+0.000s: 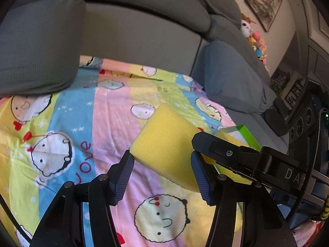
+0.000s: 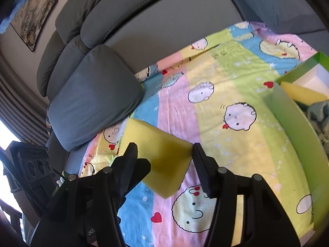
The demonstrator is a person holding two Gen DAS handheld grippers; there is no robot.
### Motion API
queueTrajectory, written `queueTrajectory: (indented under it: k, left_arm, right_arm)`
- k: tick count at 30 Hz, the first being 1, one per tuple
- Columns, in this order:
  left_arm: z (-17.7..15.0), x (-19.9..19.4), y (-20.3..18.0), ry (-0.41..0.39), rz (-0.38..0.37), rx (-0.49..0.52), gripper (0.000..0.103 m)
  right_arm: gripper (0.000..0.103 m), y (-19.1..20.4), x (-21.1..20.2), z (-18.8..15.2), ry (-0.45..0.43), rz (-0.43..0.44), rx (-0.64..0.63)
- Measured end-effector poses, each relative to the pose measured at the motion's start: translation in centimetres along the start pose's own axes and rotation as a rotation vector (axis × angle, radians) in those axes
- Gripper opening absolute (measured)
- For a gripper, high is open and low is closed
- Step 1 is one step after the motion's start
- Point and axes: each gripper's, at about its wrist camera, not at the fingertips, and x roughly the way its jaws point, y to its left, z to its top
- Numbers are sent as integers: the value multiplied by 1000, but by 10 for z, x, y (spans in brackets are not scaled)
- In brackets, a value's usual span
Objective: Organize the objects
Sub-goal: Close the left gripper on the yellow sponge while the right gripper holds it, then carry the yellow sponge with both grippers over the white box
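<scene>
— What was that yellow sponge (image 1: 164, 142) like?

— A thick foam block, porous and matte, with square-cut edges. It hung tilted above the sheet (image 1: 107, 111), clear of the fabric, near its middle.

— Who had it?

— Both. The left gripper (image 1: 162, 177) clenched it between ribbed dark pads, and the right gripper (image 2: 164, 164) was grasping the same block from the other side.

— And the sheet?

— Thin cotton, pastel stripes with round cartoon faces, spread over the grey woven sofa (image 2: 164, 20). By its right edge stood a green cardboard box (image 2: 292, 111), white inside, holding another yellow sponge (image 2: 302, 94).
</scene>
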Motion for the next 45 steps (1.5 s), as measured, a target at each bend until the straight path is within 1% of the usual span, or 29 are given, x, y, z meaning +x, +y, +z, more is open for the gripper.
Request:
queueTrajectory:
  k: [6,12,20,34,40,45]
  left_arm:
    - [2,-8,-12,-34,-11,30,58]
    - [1,-16,-29,-78,-17,88,58]
    - [1,-26,-42,-120,-45,115,58]
    - [1,-29,-51,-145,-75,135,58]
    - [0,-34,-59,-176,-92,150,58]
    - [0,-33,-65,-181,-103,159,58]
  right_arm:
    - [55,3,-16,2,-47,1,-13]
    - [55,5,-31,2,-94,-10,-25]
    - [56,7,-52,1,-151,-16,-35]
    - [57,11,-66,-2,-193,-45,-45]
    - [57,11,-76,-4,-218,-53,-45]
    - [57,10,-83,-4,-234,-63,-43]
